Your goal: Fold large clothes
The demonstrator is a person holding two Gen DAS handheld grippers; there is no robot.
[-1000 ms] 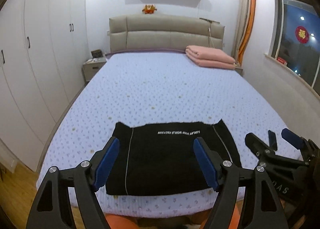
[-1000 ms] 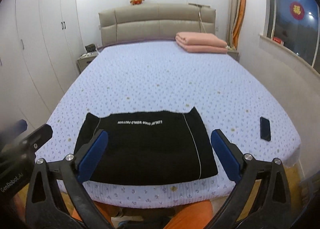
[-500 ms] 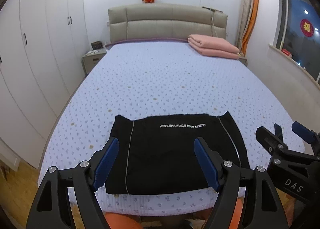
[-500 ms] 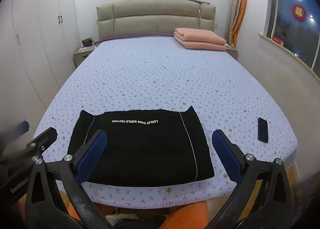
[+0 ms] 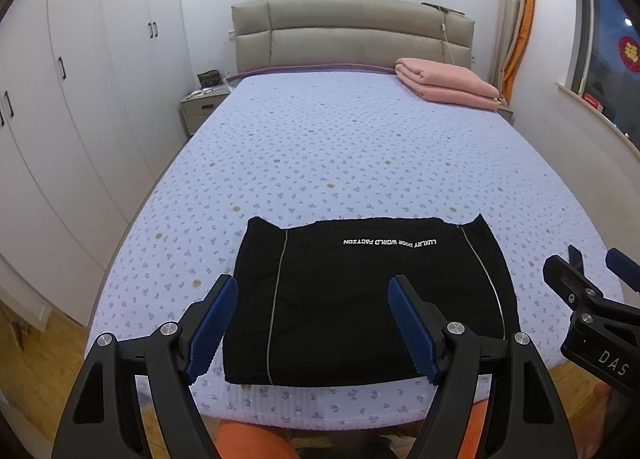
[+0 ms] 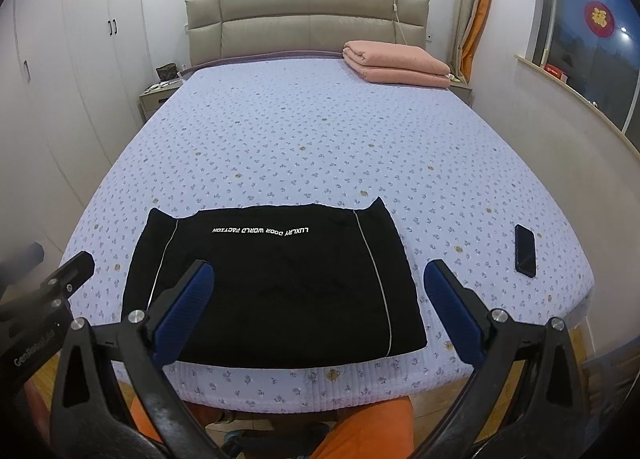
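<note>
We are holding the left gripper point(image 5: 312, 323) and right gripper point(image 6: 318, 309) above the folded black garment with white piping and lettering point(image 6: 276, 287), both sets of blue-padded fingers point(image 5: 410, 333) spread wide, gripping nothing. The garment is lying flat near the foot edge of the lilac floral-quilted bed point(image 6: 320, 131); a black phone point(image 6: 525, 250) is lying to its right.

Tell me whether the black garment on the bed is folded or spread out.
Folded. The black garment lies as a compact flat rectangle near the foot of the bed, with no sleeves sticking out.
</note>
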